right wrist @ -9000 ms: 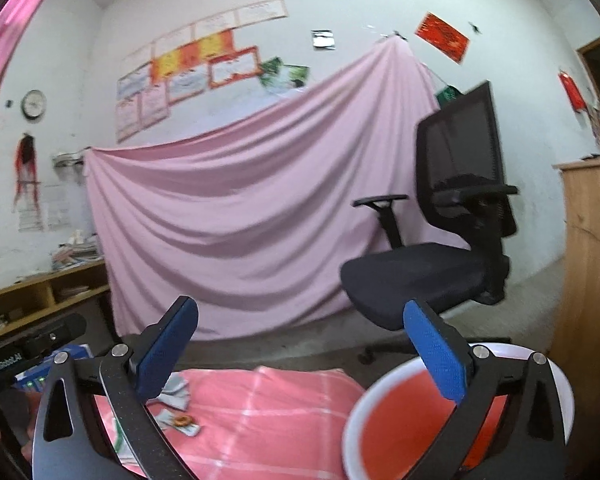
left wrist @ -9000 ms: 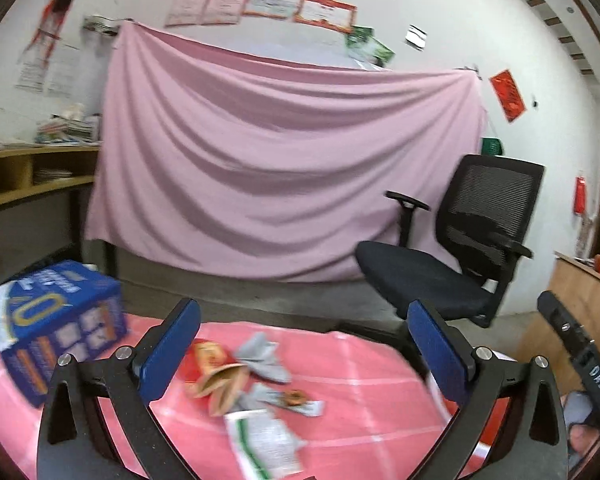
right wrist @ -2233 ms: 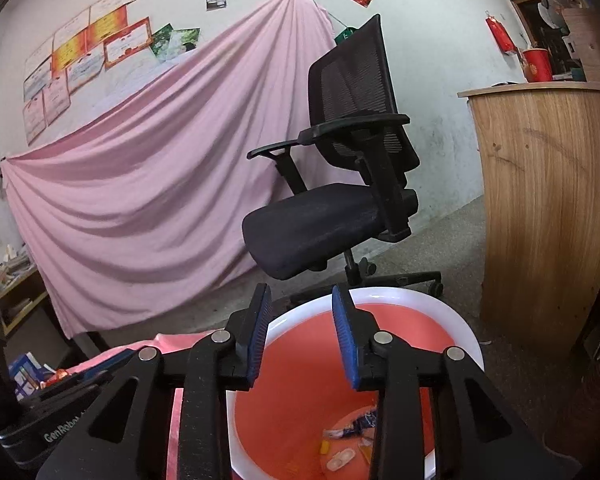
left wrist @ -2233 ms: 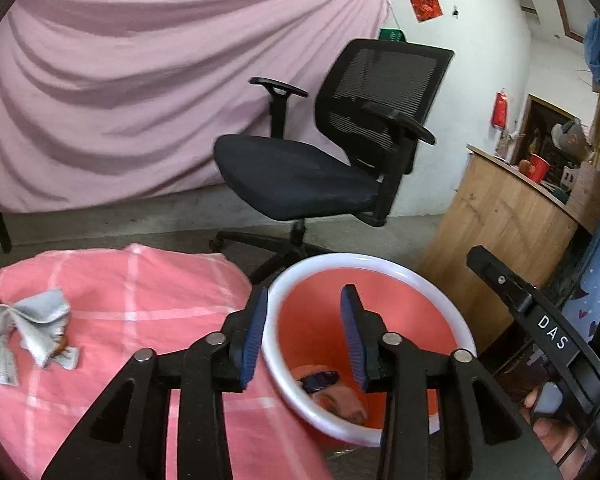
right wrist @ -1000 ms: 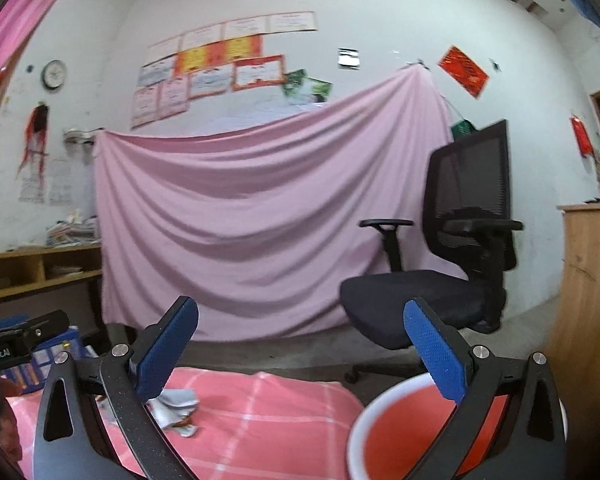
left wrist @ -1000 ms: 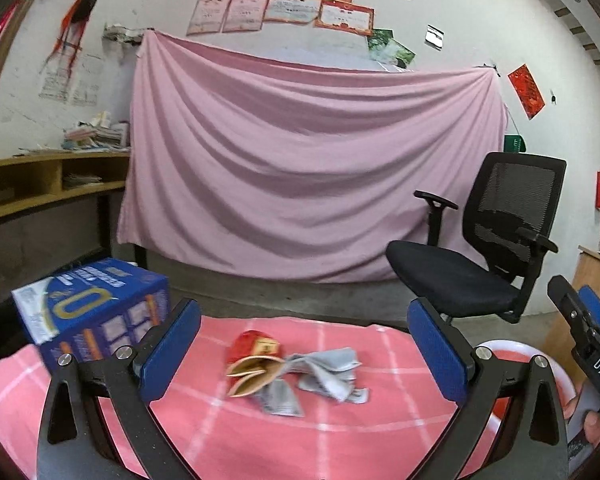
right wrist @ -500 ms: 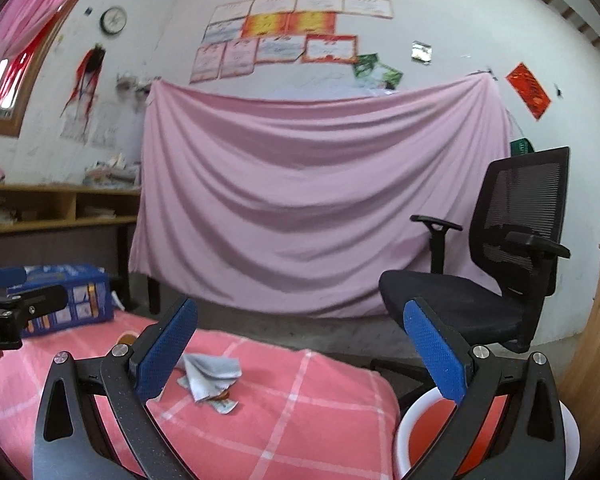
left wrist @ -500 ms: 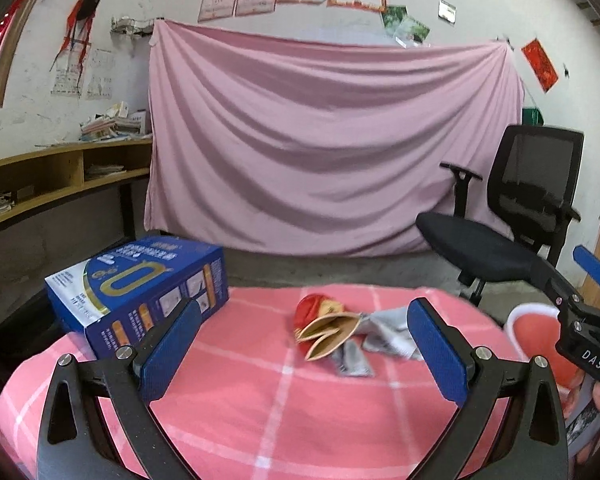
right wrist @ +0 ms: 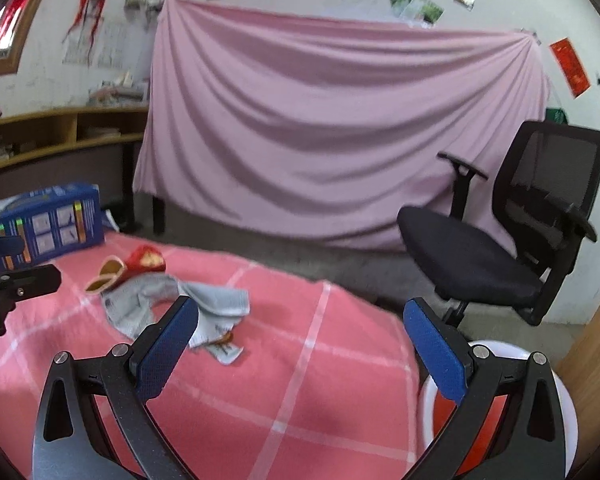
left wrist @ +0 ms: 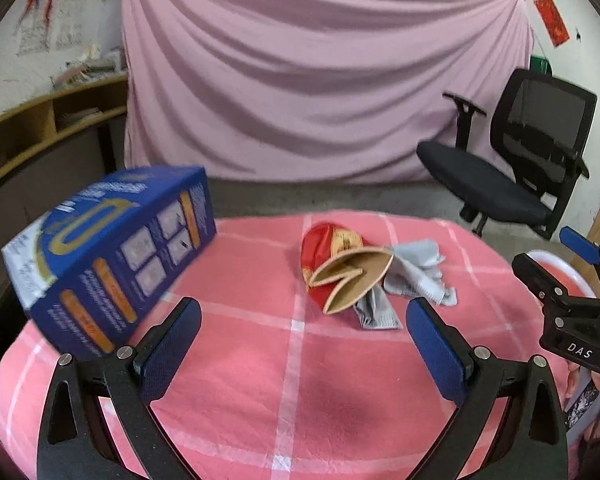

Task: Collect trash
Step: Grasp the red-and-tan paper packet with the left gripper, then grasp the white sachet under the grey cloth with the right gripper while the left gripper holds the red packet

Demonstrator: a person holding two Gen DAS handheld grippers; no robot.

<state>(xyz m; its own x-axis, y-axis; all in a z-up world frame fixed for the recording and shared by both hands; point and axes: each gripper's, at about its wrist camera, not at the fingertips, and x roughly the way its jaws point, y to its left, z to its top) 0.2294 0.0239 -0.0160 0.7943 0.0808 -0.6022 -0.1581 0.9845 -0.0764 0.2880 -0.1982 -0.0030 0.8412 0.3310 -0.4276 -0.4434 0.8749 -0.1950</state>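
A small trash pile lies on the pink checked tablecloth (left wrist: pixel 260 360): a red and tan snack wrapper (left wrist: pixel 342 266) and crumpled grey wrappers (left wrist: pixel 414 276). In the right wrist view the grey wrappers (right wrist: pixel 160 300) lie just beyond the left fingertip, with the red wrapper (right wrist: pixel 140 262) behind them. My left gripper (left wrist: pixel 300 344) is open and empty, hovering short of the pile. My right gripper (right wrist: pixel 300 344) is open and empty over the table's right side. The red bin with a white rim (right wrist: pixel 500 350) stands below the table's right edge.
A blue carton (left wrist: pixel 112 248) stands on the table's left part. A black office chair (right wrist: pixel 500 232) stands right of the table before a pink hanging cloth (right wrist: pixel 320 120). Wooden shelves (right wrist: pixel 52 132) run along the left wall. The bin rim (left wrist: pixel 552 264) shows at the right.
Both grippers have tipped down and moved closer to the table. The trash pile and blue carton now look larger and nearer. Both stay open.
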